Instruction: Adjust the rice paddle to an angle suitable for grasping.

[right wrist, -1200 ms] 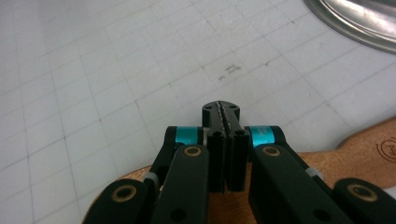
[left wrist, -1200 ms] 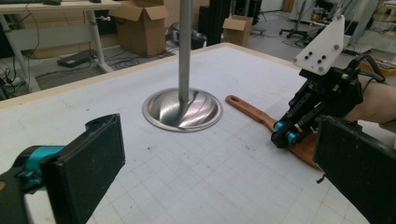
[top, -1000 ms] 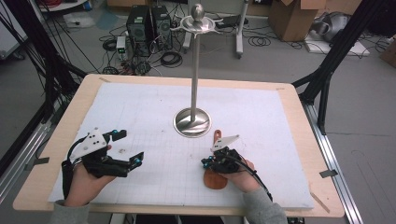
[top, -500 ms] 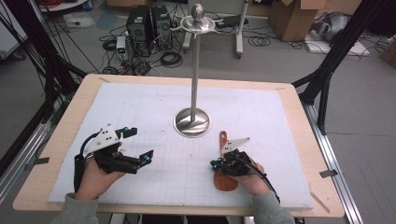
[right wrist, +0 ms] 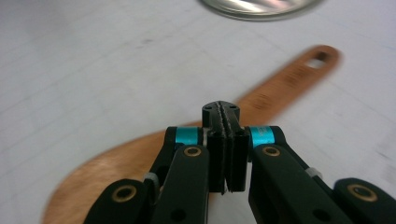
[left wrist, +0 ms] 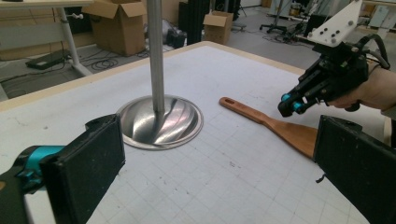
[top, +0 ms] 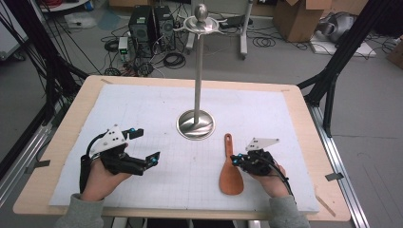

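The spatula point(top: 231, 168) is seen lying flat on the mat point(top: 157, 102) near the front edge, right of centre — handle toward the stand point(top: 195, 124). The right gripper point(top: 236, 159) is held just beside its neck, jaws pressed together on nothing. The left gripper point(top: 142, 147) is spread wide, well apart from it.

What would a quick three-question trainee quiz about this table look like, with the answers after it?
1. True or false: the left gripper has its jaws wide open.
2. What lies flat on the white grid mat under the right gripper? A) a metal ladle B) a wooden spatula C) a whisk
3. Fill in: the upright pole rises from a round ____ base.

Key
1. True
2. B, the wooden spatula, its handle pointing away from the person
3. Metal; it is shiny and silver
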`<action>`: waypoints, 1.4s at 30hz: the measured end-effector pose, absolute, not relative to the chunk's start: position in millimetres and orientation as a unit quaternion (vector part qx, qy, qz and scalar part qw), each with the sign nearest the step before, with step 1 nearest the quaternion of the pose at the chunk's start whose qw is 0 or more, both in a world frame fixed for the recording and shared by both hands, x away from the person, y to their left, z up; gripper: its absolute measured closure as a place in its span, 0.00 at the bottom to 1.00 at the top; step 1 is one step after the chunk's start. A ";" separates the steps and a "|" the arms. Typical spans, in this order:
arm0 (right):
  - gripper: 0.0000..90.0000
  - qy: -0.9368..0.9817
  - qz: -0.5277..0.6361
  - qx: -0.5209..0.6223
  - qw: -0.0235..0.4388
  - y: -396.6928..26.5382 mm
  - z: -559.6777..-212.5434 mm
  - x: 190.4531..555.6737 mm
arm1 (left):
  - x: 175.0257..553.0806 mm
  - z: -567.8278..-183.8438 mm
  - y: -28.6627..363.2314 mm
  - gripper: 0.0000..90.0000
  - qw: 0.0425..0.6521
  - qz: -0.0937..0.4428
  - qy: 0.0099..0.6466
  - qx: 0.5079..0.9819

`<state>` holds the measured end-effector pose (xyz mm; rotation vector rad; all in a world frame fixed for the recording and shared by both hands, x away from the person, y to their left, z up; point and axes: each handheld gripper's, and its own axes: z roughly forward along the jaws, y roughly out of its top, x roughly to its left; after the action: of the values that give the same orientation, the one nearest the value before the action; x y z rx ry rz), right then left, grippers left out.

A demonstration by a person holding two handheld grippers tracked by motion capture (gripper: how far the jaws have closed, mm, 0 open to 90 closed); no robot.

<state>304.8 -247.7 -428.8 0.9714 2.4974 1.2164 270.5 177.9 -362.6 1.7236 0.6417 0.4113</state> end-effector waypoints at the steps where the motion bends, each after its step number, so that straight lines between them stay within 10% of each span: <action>1: 0.99 0.842 0.409 0.336 0.105 -251.6 -429.8 306.5 | 270.5 -362.6 177.9 0.03 0.588 0.177 0.275 0.740; 42: 0.99 0.850 0.410 0.311 0.112 -224.3 -437.8 326.0 | 250.4 -363.7 209.7 0.03 0.579 0.204 0.308 0.727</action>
<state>326.0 -224.3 -437.8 0.9137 2.4962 1.2035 250.4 209.7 -363.7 1.6990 0.7196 0.4765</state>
